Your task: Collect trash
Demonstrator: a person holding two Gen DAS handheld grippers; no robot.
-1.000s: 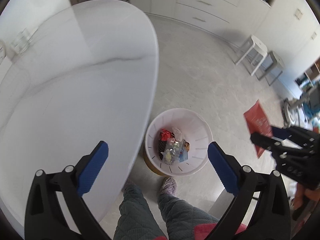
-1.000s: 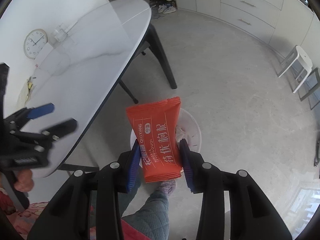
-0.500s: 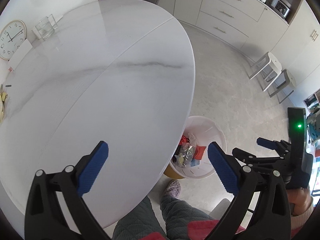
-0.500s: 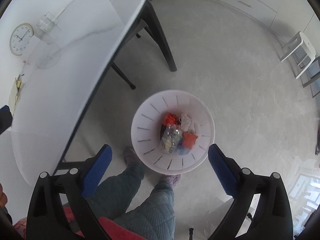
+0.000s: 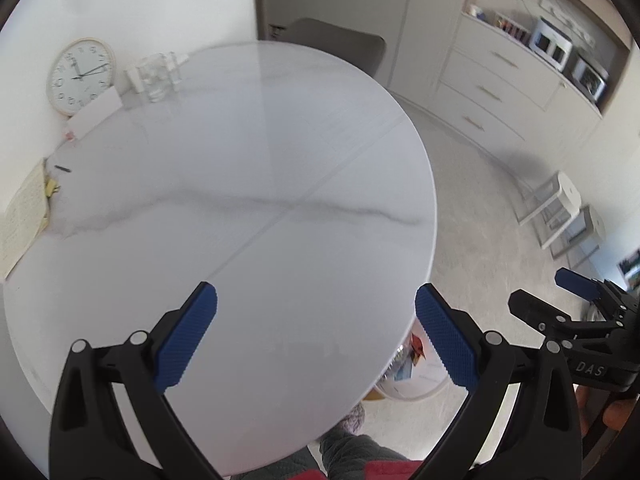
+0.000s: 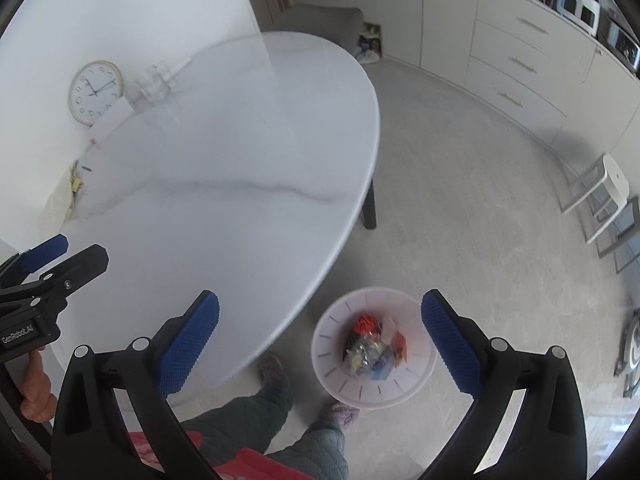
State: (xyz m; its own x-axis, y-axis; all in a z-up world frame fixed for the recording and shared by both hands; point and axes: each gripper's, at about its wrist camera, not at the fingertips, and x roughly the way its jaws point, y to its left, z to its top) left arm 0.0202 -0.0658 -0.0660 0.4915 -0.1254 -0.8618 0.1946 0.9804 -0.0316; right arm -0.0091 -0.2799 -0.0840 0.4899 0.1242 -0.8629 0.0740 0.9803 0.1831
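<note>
Right gripper (image 6: 320, 340) view: whole bin (image 6: 416, 390); left view: sliver.

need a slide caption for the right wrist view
Open right tool above the white bin of wrappers beside the marble table, with nothing in its grip.

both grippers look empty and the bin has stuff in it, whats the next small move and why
Probably sweep both grippers across the table to look for leftover trash. The right gripper and left gripper stand open with nothing between them, wrappers already lie in the bin, and the near tabletop shows none.
</note>
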